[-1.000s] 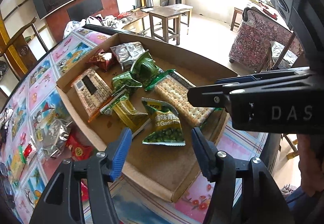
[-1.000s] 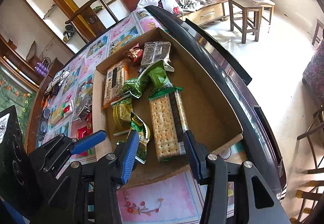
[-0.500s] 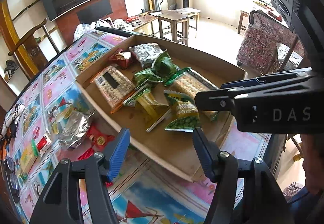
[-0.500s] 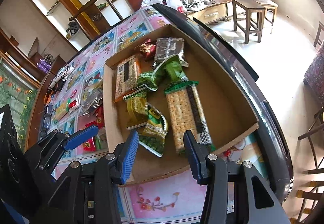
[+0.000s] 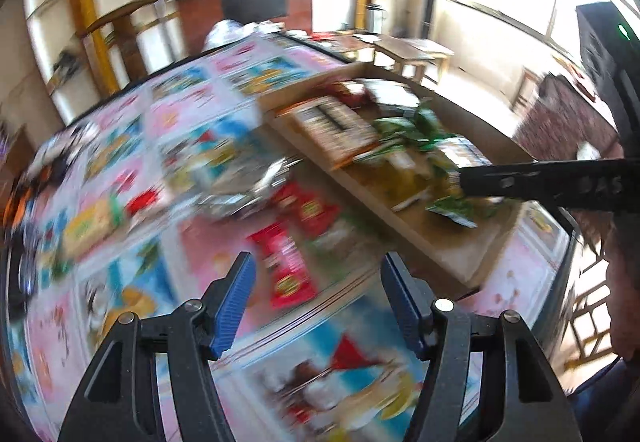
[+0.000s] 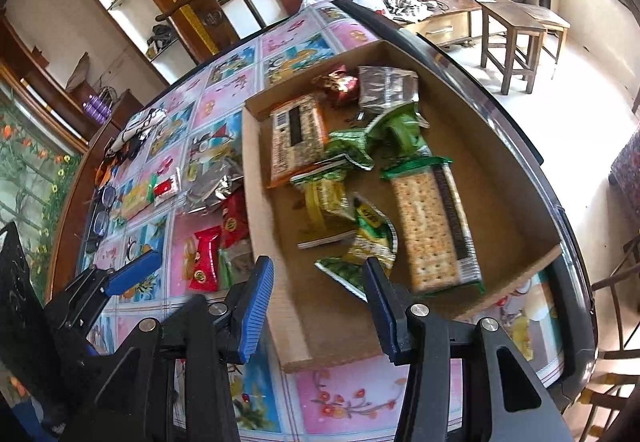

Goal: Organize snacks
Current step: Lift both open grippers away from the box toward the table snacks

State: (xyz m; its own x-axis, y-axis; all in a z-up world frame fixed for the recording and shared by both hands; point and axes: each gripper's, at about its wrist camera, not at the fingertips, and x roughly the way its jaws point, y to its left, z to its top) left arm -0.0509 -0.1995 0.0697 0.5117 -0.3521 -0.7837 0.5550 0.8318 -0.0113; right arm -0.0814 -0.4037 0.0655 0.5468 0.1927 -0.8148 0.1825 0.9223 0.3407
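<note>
A table [image 6: 344,398] covered by a bright picture-tile cloth is seen beneath both grippers. The left gripper [image 5: 320,302] is held with fingers spread and empty above a red packet [image 5: 286,266] on the cloth. The right gripper [image 6: 318,302] is likewise spread and empty at the near rim of a cardboard tray [image 6: 516,202]. Farther, at one o'clock, a cracker pack [image 6: 434,222] is seen in the tray among green packets [image 6: 360,246].

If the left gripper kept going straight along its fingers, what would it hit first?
Probably the long red snack packet lying on the patterned tablecloth, just ahead between the open left gripper fingers; motion blur leaves depth uncertain.
</note>
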